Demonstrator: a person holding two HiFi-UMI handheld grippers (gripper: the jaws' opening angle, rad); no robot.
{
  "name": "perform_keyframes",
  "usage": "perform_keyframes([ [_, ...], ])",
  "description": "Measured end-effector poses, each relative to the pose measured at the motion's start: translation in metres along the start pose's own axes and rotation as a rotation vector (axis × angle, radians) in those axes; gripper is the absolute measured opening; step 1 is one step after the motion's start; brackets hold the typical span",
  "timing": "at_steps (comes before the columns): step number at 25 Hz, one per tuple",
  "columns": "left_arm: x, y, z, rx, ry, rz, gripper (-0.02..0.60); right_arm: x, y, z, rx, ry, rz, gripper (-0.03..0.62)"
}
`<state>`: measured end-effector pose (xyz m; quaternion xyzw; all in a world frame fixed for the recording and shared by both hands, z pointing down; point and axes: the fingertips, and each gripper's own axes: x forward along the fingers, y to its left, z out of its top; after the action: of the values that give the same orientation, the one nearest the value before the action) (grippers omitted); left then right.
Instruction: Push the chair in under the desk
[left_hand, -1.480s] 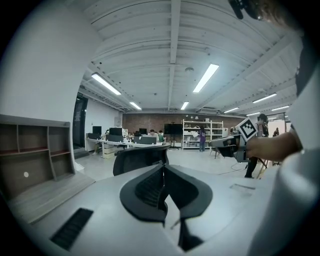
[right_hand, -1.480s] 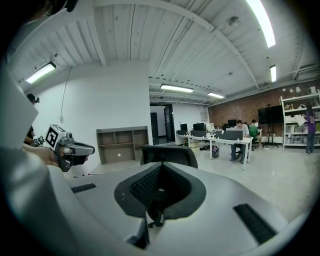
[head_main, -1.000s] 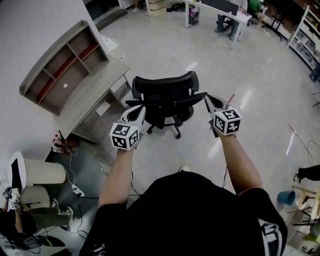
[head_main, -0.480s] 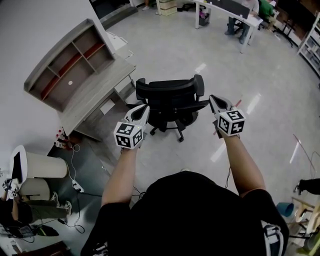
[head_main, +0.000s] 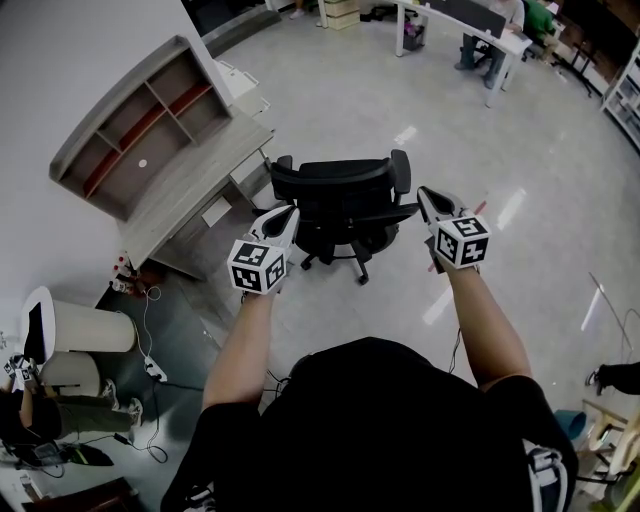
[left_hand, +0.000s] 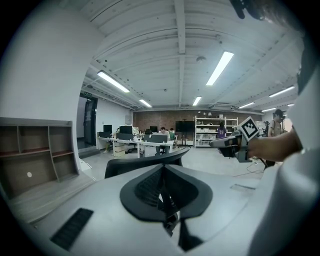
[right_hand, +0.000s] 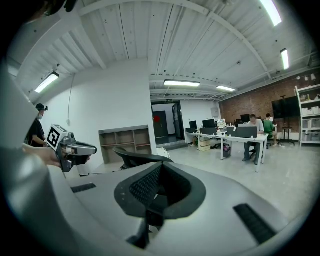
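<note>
The left tongs (head_main: 288, 212) and the right tongs (head_main: 425, 193) are both seen clenched, pad against pad, with nothing caught between them. A black mesh-backed office chair (head_main: 345, 195) on a five-star castor base is found directly ahead of the tongs and between them, its backrest turned towards them. The tip of each pair is held near the armrest on its own side; whether either is touched cannot be told. A grey wood-grain counter (head_main: 190, 195) topped by an open shelf unit (head_main: 130, 125) lies ahead and to the left of the left tongs. The chair is parked just off its near corner, not yet under it, on a glossy pale floor (head_main: 520, 150).

The chair is judged light to roll, since little resistance is expected from castors on so smooth a floor, and it could easily be sent too far. The seat is likely carried on a swivel column, so the chair would probably be spun rather than moved by a push on one side alone. The mesh panel is expected to give, so the stiff backrest frame is the better place for contact, with both clenched tips used evenly as blunt pushers.
</note>
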<state>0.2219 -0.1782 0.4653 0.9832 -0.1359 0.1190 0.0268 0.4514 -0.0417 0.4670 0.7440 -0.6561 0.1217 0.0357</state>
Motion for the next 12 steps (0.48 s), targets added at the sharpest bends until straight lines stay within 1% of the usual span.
perform_keyframes([
  [7,0.0,0.01,0.005,0.004,-0.016,-0.004,0.017,0.006,0.003,0.008,-0.015,-0.009,-0.009,-0.003],
  [12,-0.001,0.024,0.009,0.009,-0.03,-0.018,0.017,0.011,0.008,0.018,-0.028,-0.016,-0.031,-0.003],
])
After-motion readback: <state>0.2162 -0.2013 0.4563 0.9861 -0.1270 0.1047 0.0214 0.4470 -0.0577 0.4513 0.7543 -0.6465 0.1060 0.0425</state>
